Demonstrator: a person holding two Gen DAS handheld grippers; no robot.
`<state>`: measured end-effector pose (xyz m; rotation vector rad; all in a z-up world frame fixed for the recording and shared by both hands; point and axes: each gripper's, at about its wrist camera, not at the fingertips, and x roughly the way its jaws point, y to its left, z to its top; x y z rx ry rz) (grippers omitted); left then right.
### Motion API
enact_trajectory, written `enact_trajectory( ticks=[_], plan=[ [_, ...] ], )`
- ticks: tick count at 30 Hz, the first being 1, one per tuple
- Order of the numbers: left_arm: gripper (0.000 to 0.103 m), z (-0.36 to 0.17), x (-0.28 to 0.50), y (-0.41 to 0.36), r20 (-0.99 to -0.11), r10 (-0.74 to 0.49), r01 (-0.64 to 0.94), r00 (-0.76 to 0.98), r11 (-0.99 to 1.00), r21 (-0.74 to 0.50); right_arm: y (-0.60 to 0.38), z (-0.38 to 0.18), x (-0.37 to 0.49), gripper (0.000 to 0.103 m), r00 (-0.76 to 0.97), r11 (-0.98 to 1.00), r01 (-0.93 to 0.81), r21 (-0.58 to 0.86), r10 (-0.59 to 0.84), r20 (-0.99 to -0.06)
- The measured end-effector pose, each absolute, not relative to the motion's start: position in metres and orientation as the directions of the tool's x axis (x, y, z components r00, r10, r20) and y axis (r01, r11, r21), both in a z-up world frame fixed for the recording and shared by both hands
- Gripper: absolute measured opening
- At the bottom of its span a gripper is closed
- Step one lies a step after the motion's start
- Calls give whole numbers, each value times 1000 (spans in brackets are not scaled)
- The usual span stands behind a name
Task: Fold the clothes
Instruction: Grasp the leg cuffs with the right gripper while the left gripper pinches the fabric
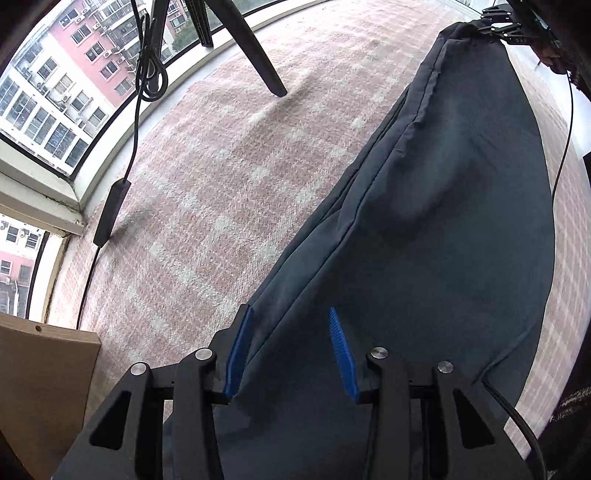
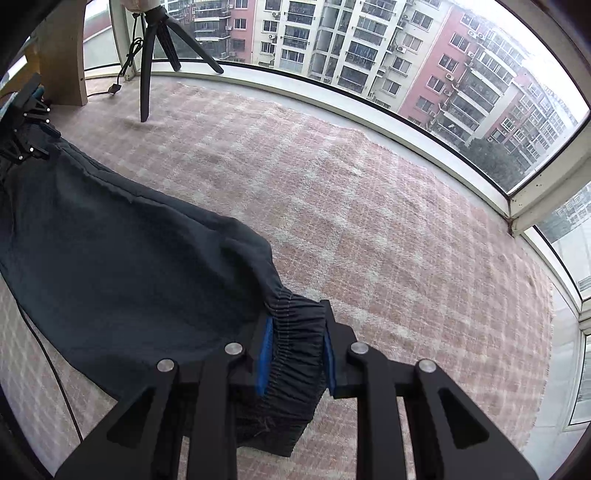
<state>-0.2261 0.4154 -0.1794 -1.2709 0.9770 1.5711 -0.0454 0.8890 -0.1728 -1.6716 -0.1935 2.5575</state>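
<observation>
Dark blue-grey trousers (image 1: 443, 221) lie stretched out over a pink plaid rug (image 1: 221, 184). My left gripper (image 1: 291, 310) points down over one end; its blue pads (image 1: 240, 354) stand apart with flat cloth between them, one pad at the cloth's seam edge. My right gripper (image 2: 297, 325) is shut on the gathered elastic band (image 2: 299, 350) at the other end and holds it off the rug. The trousers (image 2: 129, 258) run from there to the left gripper (image 2: 27, 125) at the upper left. The right gripper (image 1: 502, 26) also shows at the top right.
A black tripod (image 1: 258, 55) stands on the rug near the curved window (image 2: 369, 55); its legs (image 2: 147, 74) show at the far left. A cable with a black box (image 1: 110, 210) hangs by the sill. A wooden board (image 1: 40, 387) is at the lower left.
</observation>
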Motion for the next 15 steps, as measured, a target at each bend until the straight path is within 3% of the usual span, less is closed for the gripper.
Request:
enact_trajectory(
  ticks=[1, 6, 15],
  plan=[
    [1, -182, -229, 415, -987, 142, -943, -77, -333, 26, 888, -173, -47, 22, -405, -988, -4, -151, 140, -903],
    [1, -170, -226, 401, -982, 177, -933, -58, -360, -10, 881, -158, -29, 21, -445, -990, -27, -141, 139, -885],
    [1, -83, -178, 358, -987, 151, -949, -58, -314, 7, 855, -110, 42, 21, -525, -999, -46, -26, 46, -850]
  ],
)
